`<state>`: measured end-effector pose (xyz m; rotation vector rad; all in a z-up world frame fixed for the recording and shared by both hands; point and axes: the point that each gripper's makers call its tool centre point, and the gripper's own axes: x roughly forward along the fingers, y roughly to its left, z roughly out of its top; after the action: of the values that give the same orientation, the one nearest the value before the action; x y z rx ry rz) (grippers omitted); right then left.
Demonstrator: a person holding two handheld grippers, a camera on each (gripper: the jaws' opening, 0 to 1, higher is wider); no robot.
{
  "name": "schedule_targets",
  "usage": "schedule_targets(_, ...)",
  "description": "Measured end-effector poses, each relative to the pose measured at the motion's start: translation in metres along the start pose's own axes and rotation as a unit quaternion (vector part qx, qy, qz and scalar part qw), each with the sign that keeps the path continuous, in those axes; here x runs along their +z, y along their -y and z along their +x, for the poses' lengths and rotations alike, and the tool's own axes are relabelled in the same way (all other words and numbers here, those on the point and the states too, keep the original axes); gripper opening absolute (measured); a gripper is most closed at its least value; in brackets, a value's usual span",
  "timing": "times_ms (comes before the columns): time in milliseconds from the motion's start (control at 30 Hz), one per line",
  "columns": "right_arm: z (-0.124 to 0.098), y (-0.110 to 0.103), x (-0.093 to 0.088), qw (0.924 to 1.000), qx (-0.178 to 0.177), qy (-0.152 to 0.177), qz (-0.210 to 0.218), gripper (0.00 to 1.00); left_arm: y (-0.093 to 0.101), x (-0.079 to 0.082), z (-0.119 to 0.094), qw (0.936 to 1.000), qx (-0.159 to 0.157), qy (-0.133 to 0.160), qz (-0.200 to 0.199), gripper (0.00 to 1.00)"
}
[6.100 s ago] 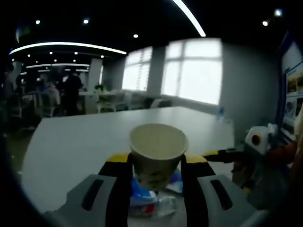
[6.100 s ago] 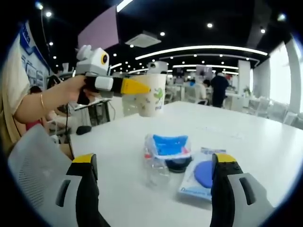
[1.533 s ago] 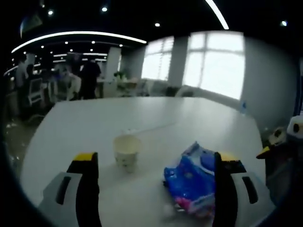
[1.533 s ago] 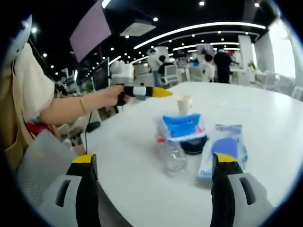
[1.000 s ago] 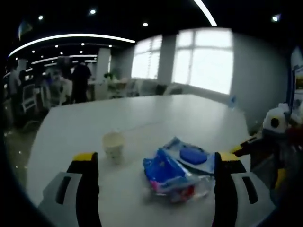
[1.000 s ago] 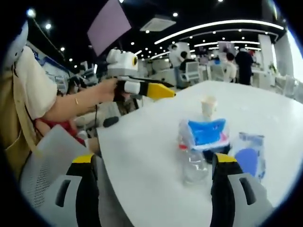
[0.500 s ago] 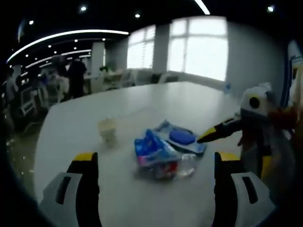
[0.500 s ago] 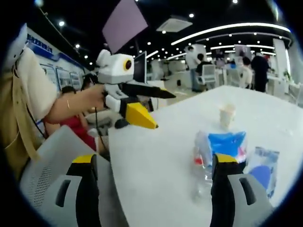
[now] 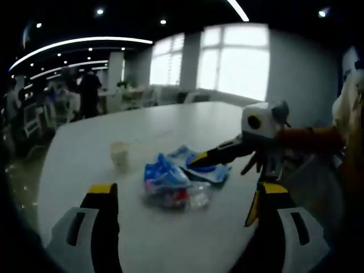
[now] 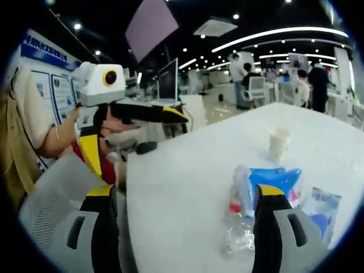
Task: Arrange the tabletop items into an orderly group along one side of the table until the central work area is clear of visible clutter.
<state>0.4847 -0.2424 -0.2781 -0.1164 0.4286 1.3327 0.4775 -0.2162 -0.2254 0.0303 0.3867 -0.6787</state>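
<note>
Both tongs spread, holding nothing. Paper cup [image 9: 119,154] stands on the desk [image 9: 85,148] just beyond the blue packets [image 9: 165,177] — close on a packet squarely, lift clear, then set it beside the cup.

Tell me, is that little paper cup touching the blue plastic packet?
Apart. The left gripper view shows bare table between the paper cup and the blue packet.

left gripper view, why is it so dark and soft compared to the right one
Left gripper view: it faces the bright windows, so the table and paper cup look dim and blurred. Right gripper view: lit by ceiling lights, the cup reads sharper; fisheye bends both.
</note>
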Motion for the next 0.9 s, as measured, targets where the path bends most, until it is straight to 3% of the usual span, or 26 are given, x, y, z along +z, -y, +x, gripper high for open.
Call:
schedule_targets(467,0.025,-0.001,-0.024,0.9988,0.028,-0.038,0.012,0.97,0.002,-0.016,-0.011,0.9996,0.020,-0.013,-0.012,0.99)
schedule_targets(900,0.034,0.039,-0.028,0.9975,0.003,-0.066,0.023,0.97,0.004,-0.018,-0.019,0.9994,0.028,-0.012,-0.018,0.99)
